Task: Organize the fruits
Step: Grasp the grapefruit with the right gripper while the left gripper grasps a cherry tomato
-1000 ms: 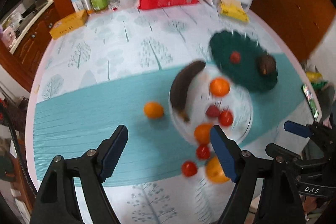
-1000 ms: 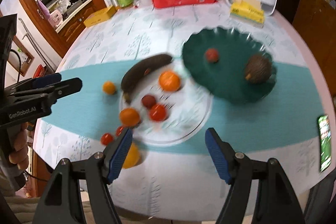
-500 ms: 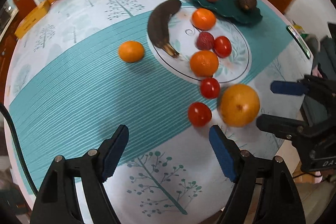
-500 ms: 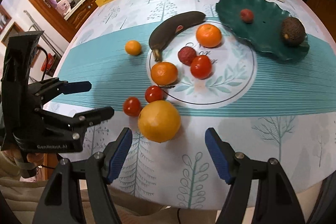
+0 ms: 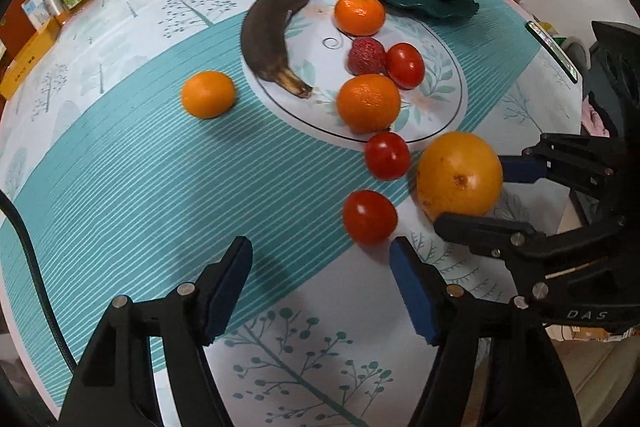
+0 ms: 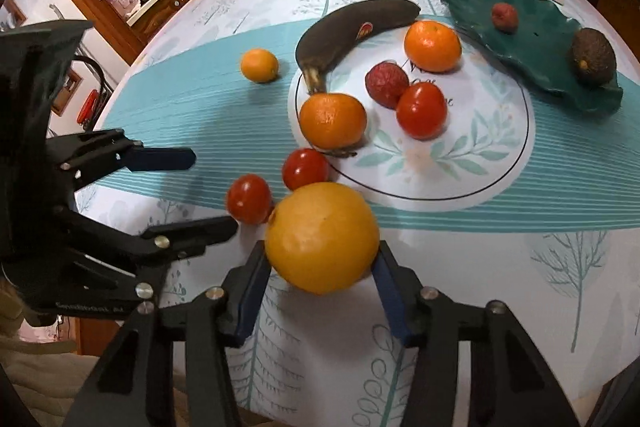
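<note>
Fingers of the left gripper [image 5: 320,291] stand wide apart over the tablecloth [image 5: 120,187], a tomato [image 5: 370,217] just ahead and nothing held. From the right wrist, the right gripper [image 6: 320,273] brackets the big orange [image 6: 322,237] near the table edge, blue pads apparently touching both sides, though a firm clamp is hard to confirm. Grasping looks under way; next, squeeze, lift, and carry it to the white plate [image 6: 480,163].
</note>
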`<action>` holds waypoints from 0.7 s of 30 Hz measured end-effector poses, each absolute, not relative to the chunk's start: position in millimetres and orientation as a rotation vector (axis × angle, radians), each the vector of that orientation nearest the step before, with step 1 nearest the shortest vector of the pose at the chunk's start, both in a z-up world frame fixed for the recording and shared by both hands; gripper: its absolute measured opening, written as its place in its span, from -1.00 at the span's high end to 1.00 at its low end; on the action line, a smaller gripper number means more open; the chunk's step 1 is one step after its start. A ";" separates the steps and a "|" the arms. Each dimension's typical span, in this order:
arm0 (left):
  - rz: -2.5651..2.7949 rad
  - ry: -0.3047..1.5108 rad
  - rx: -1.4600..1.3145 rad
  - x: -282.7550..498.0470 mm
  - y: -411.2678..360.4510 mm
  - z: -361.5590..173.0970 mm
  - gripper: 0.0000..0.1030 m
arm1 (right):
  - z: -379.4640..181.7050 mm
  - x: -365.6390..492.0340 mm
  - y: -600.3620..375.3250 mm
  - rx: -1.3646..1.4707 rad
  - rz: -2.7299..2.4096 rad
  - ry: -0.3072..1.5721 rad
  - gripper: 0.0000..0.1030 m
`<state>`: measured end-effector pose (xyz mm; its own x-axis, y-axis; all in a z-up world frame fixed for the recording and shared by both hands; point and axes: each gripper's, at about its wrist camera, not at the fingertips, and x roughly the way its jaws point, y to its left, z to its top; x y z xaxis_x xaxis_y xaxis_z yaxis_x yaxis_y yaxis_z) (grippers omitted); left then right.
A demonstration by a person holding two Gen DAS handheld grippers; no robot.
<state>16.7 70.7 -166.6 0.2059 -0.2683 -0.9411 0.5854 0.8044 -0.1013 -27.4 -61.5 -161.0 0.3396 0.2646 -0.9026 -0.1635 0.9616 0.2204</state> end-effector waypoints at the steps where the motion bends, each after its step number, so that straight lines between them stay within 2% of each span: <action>1: -0.614 1.227 0.307 16.0 68.8 -166.5 -0.34 | -160.6 -28.1 -62.4 0.094 0.270 1.188 0.01; 3: -0.629 1.225 0.311 15.6 64.2 -167.4 -0.32 | -159.9 -29.4 -66.0 0.092 0.250 1.180 0.02; 11: -0.644 1.202 0.322 19.3 49.2 -167.9 0.15 | -160.2 -34.1 -78.6 0.117 0.203 1.167 0.03; 12: -0.645 1.200 0.317 19.3 47.9 -167.3 0.26 | -160.0 -34.6 -79.2 0.120 0.199 1.165 0.03; 13: -0.653 1.202 0.306 19.7 47.5 -166.9 0.48 | -160.3 -35.0 -79.3 0.120 0.197 1.164 0.03; 21: -0.650 1.208 0.290 13.5 46.4 -161.1 0.49 | -155.8 -36.7 -82.5 0.117 0.184 1.151 0.04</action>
<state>13.5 46.4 -161.1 0.2031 -0.3088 -0.9292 0.6053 0.7856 -0.1287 -36.7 -82.5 -155.8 0.3947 0.2046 -0.8957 -0.0850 0.9788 0.1862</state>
